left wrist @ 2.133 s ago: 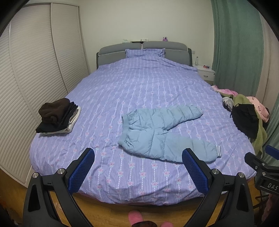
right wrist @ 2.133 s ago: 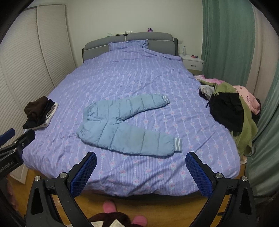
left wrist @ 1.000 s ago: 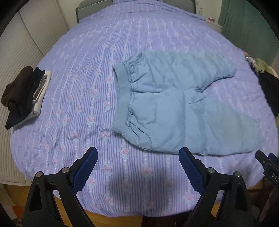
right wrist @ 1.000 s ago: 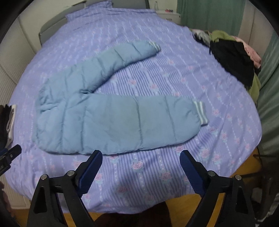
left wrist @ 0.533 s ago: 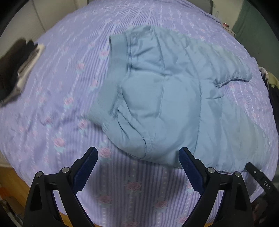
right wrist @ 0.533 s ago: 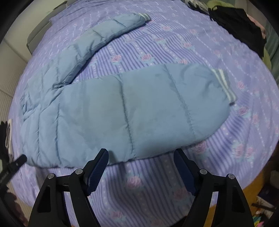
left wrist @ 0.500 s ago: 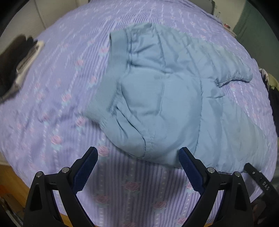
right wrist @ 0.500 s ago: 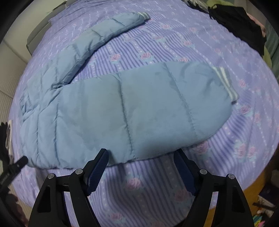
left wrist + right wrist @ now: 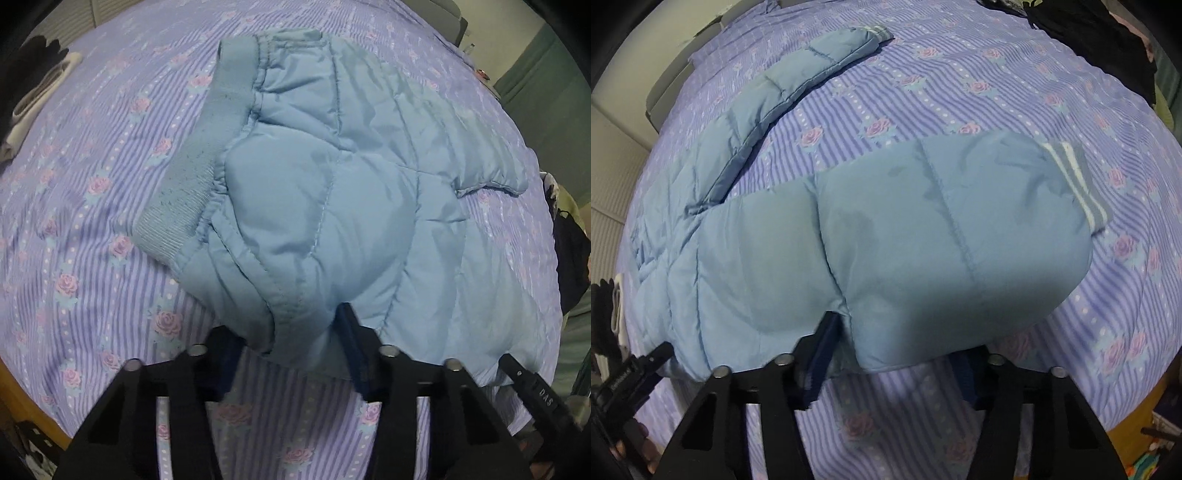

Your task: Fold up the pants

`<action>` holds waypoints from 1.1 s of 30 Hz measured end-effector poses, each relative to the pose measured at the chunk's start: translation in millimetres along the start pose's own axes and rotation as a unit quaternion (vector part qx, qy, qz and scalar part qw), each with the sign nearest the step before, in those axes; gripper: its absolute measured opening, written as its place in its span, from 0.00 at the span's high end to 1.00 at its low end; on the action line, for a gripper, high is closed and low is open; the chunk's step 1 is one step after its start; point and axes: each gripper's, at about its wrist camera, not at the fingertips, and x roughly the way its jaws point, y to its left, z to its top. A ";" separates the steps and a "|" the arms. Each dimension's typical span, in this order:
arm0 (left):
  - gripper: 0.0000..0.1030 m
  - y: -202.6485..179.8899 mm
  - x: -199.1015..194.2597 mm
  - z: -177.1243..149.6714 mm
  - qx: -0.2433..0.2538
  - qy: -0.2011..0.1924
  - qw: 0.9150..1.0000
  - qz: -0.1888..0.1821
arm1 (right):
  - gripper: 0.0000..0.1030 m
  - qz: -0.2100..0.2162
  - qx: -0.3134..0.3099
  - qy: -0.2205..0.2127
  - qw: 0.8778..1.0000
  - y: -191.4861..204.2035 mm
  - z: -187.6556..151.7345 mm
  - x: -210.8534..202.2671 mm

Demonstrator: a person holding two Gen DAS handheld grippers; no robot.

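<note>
Light blue padded pants [image 9: 332,192] lie spread on the bed, waistband [image 9: 207,147] to the left, legs apart. My left gripper [image 9: 288,343] pinches the near edge of the pants just below the waistband, fabric bunched between its blue pads. My right gripper [image 9: 897,354] has closed on the near edge of the near leg [image 9: 886,240], about mid-length. That leg's striped cuff [image 9: 1075,181] lies to the right. The far leg [image 9: 798,74] runs away toward the headboard.
The bed has a purple striped flowered cover [image 9: 92,221]. A stack of dark folded clothes [image 9: 33,85] lies at the left edge. A pile of black and green garments [image 9: 1108,40] lies at the right edge. The wooden bed frame [image 9: 22,402] shows below.
Both grippers have come down to the near edge of the pants and narrowed from wide open onto the fabric, which now bunches between their pads.
</note>
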 end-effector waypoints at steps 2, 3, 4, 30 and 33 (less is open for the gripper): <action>0.68 -1.8 -5.1 1.3 0.002 -0.002 1.000 0.000 | 0.73 -0.010 -0.011 0.003 1.000 1.3 3.8 -3.7; 0.72 -1.3 -6.8 1.7 0.003 -0.002 1.000 -0.001 | 0.74 -0.015 -0.022 0.007 1.000 3.8 6.6 -5.4; 0.75 -1.6 -10.1 2.7 0.004 -0.003 1.000 -0.003 | 0.79 -0.016 -0.028 0.006 0.999 5.4 7.3 -8.0; 0.84 -18.2 -71.0 36.6 0.003 0.022 0.999 0.032 | 0.87 -0.034 -0.154 -0.029 0.987 66.1 83.4 -118.7; 0.84 -22.7 -72.5 50.4 0.002 0.019 0.999 0.036 | 0.87 -0.033 -0.156 -0.028 0.987 71.5 100.6 -115.0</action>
